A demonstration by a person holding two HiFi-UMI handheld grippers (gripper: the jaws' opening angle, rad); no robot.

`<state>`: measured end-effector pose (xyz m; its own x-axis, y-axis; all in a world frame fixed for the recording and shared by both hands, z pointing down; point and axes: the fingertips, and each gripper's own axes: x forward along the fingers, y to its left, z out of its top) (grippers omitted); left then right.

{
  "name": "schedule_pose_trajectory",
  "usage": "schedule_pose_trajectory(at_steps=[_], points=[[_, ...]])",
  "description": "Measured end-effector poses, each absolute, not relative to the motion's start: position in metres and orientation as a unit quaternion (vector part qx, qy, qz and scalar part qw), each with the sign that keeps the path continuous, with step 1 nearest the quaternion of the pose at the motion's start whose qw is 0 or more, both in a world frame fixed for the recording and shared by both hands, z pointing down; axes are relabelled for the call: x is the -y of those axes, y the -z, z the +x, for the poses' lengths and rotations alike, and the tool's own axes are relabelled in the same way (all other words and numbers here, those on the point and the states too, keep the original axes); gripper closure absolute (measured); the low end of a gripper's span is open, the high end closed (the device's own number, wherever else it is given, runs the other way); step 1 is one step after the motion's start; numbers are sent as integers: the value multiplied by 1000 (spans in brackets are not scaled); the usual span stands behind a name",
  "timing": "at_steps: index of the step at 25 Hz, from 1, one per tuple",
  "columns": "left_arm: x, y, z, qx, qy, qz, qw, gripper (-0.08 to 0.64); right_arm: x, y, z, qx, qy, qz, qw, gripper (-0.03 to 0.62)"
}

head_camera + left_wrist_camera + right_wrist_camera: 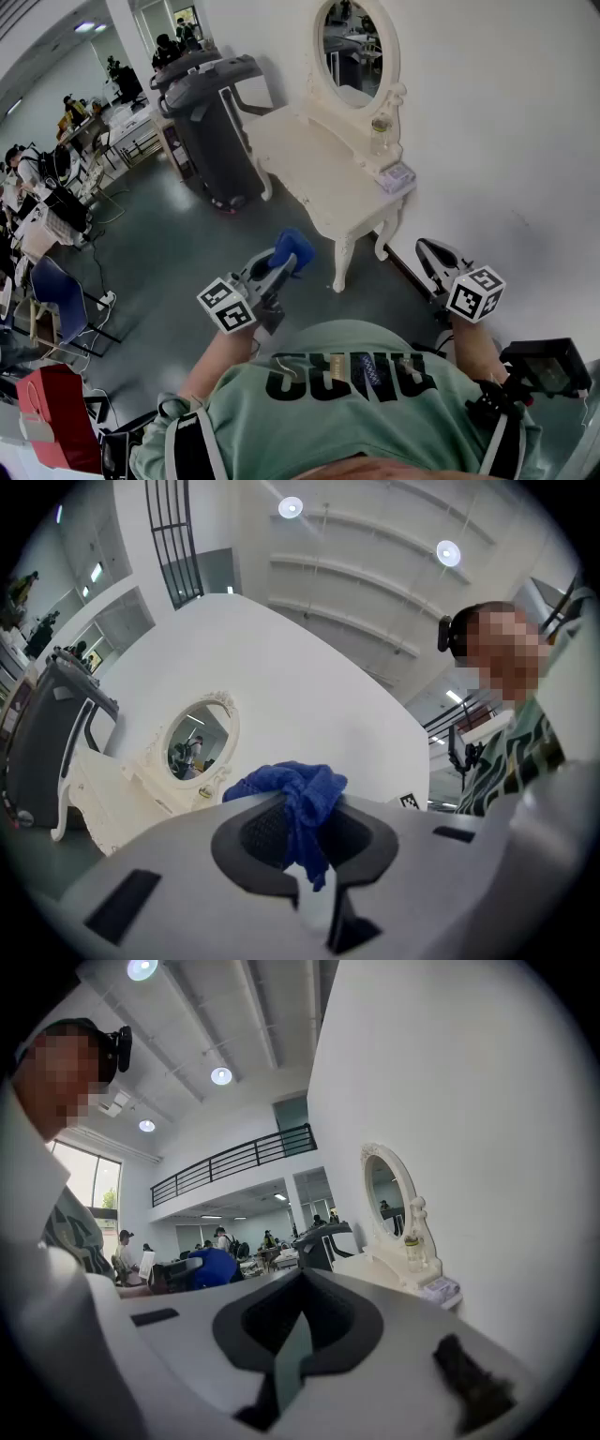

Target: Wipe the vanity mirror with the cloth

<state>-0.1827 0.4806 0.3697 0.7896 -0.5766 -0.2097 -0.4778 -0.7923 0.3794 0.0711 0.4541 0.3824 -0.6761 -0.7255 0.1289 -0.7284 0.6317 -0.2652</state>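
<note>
Cloth (293,248) pinched in left tool (281,265) was held up facing mirror (352,42) above counter (309,159), ready to wipe, while right tool (427,251) hung pressed together, empty, aside.

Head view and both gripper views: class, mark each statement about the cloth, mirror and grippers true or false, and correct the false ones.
1. The left gripper is clamped on a blue cloth. True.
2. The cloth is pressed against the mirror. False: it is held in the air, clear of the mirror and vanity.
3. The right gripper holds a spray bottle. False: its jaws are together with nothing between them.
4. The mirror is oval. True.
5. The vanity is black. False: it is white.
</note>
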Motion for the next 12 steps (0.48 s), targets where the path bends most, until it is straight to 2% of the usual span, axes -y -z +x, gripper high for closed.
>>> schedule_pose_trajectory(at_steps=[12], points=[[-472,-368,-135,264,154,939,159,500,-451,-386,114,897,-161,411,1,581]])
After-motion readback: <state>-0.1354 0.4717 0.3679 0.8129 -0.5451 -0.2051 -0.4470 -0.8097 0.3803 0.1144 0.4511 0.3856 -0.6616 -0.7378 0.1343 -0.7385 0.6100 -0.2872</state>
